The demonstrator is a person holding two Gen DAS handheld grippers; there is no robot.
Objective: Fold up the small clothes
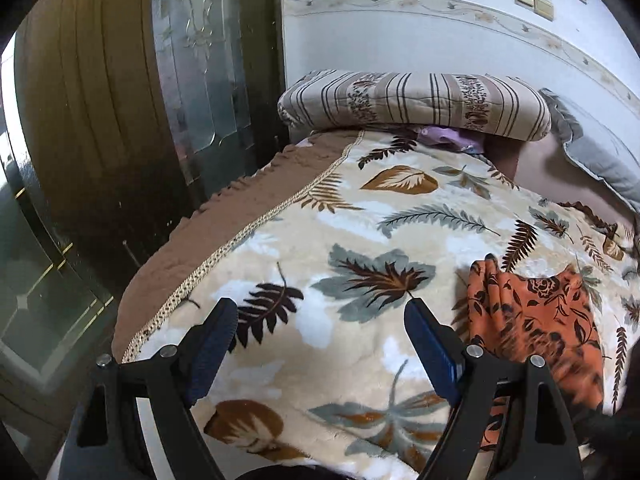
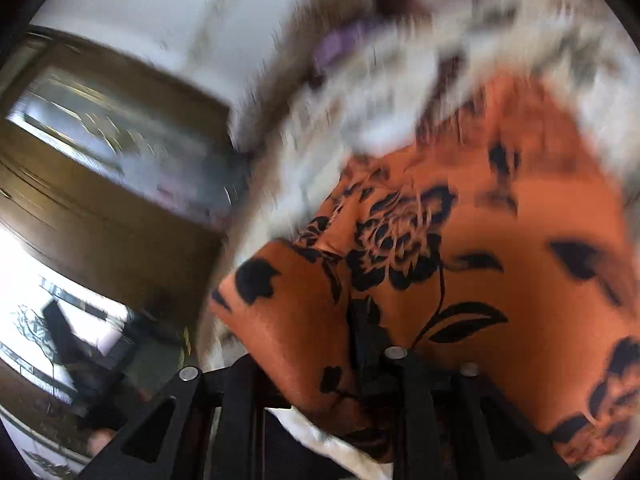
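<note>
An orange garment with a black flower print [image 1: 536,320] lies on the leaf-patterned blanket [image 1: 352,216] at the right of the left wrist view. My left gripper [image 1: 320,312] is open and empty, hovering over the blanket just left of the garment. In the right wrist view the same orange garment [image 2: 460,248] fills the frame and drapes over my right gripper [image 2: 360,320], which is shut on a fold of it. The fingertips are hidden under the cloth. This view is motion-blurred.
A striped folded quilt [image 1: 416,100] and a grey pillow [image 1: 592,152] lie at the bed's head against the wall. A dark wooden wardrobe with glass panels [image 1: 120,120] stands left of the bed. The blanket's brown edge [image 1: 224,224] marks the bed's left side.
</note>
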